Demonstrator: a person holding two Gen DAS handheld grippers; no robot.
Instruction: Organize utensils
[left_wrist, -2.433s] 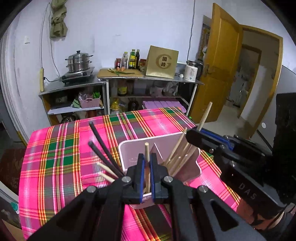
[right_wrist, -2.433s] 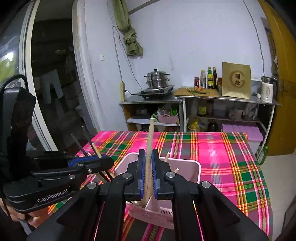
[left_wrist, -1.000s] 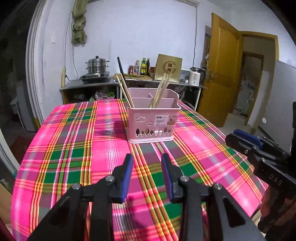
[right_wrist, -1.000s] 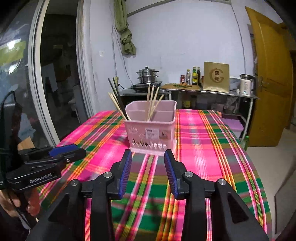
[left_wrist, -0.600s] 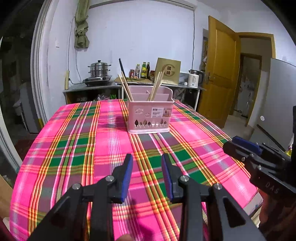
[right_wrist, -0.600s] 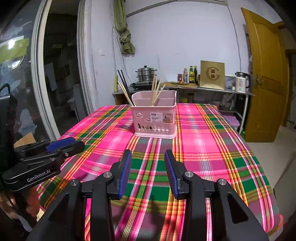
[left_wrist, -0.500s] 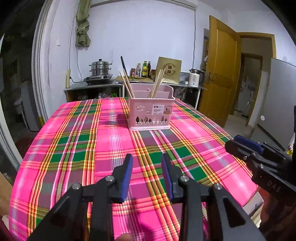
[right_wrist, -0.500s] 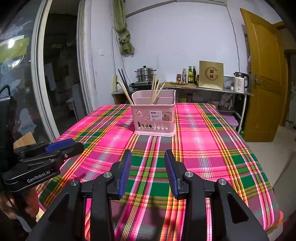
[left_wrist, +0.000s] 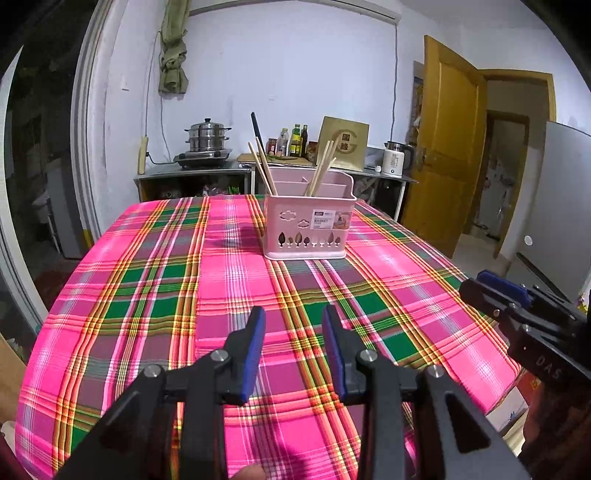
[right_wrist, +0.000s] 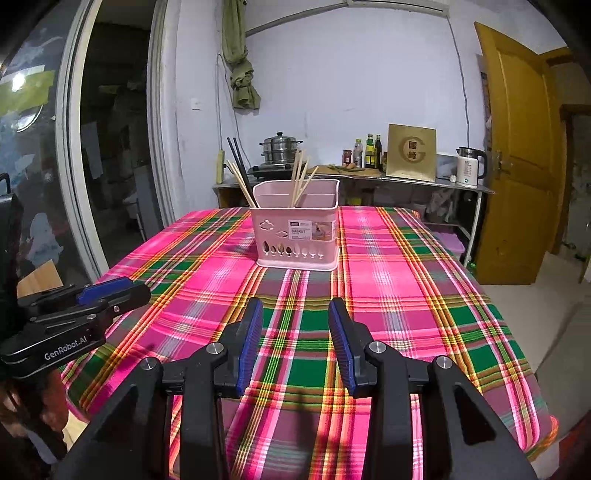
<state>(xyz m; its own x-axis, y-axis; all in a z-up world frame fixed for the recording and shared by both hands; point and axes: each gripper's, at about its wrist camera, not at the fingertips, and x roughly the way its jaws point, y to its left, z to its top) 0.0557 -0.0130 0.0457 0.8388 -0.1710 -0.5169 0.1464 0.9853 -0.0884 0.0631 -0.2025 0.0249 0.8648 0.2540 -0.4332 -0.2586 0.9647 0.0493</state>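
A pink utensil basket (left_wrist: 308, 225) (right_wrist: 297, 230) stands on the plaid tablecloth toward the far side. Wooden chopsticks (left_wrist: 321, 171) (right_wrist: 300, 177) lean in its compartments, and dark chopsticks (left_wrist: 257, 133) (right_wrist: 236, 157) stick up at its left. My left gripper (left_wrist: 294, 321) hangs open over the near part of the cloth, well short of the basket, with nothing between its fingers. My right gripper (right_wrist: 295, 312) is also open and empty, equally far back. Each gripper shows at the edge of the other's view: the right one (left_wrist: 491, 286), the left one (right_wrist: 110, 290).
The pink and green plaid table (left_wrist: 147, 280) (right_wrist: 424, 295) drops off at its near and side edges. Behind it stand a metal shelf with a steamer pot (left_wrist: 207, 138), bottles (right_wrist: 371, 149) and a kettle (right_wrist: 467, 166). A yellow door (left_wrist: 447, 147) stands open at right.
Both grippers let go of the chopsticks they held over the basket and drew back toward the near table edge. The basket now looks farther away; over the last half second little has shifted.
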